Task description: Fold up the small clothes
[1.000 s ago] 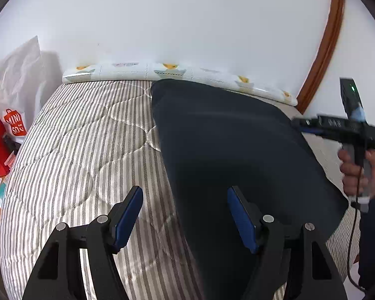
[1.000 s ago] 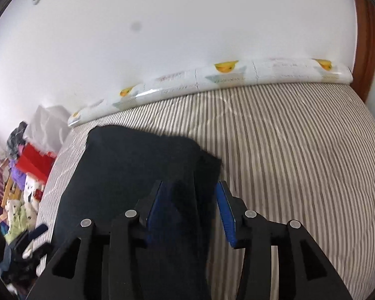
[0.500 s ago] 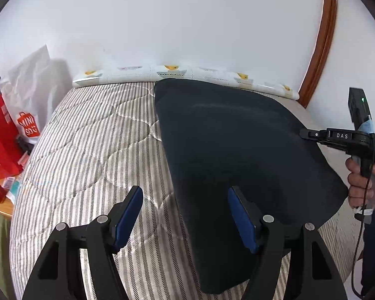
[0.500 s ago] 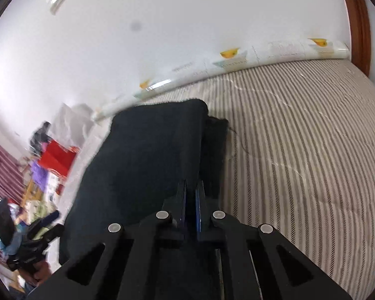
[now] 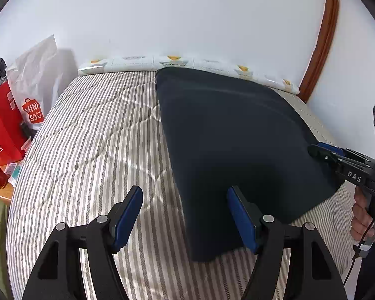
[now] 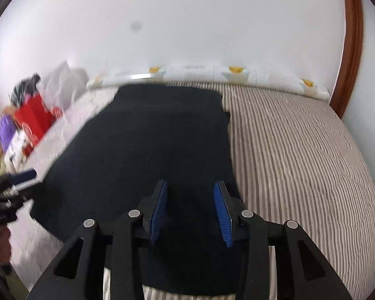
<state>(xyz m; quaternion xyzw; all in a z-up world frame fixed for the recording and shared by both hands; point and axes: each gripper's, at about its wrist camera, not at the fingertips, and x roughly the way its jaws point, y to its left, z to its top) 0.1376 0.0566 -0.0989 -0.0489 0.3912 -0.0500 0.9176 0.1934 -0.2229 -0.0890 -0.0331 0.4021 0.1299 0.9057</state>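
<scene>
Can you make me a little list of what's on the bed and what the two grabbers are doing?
surface: striped quilted bed
clothing: dark cloth lying flat on the bed
left gripper: open, one finger over the cloth's near edge, the other over bare quilt
right gripper: jaws opening, cloth between them, pads not pressing it
behind the bed: duck-print bolster along the white wall
beside the bed: red bag and white bag
</scene>
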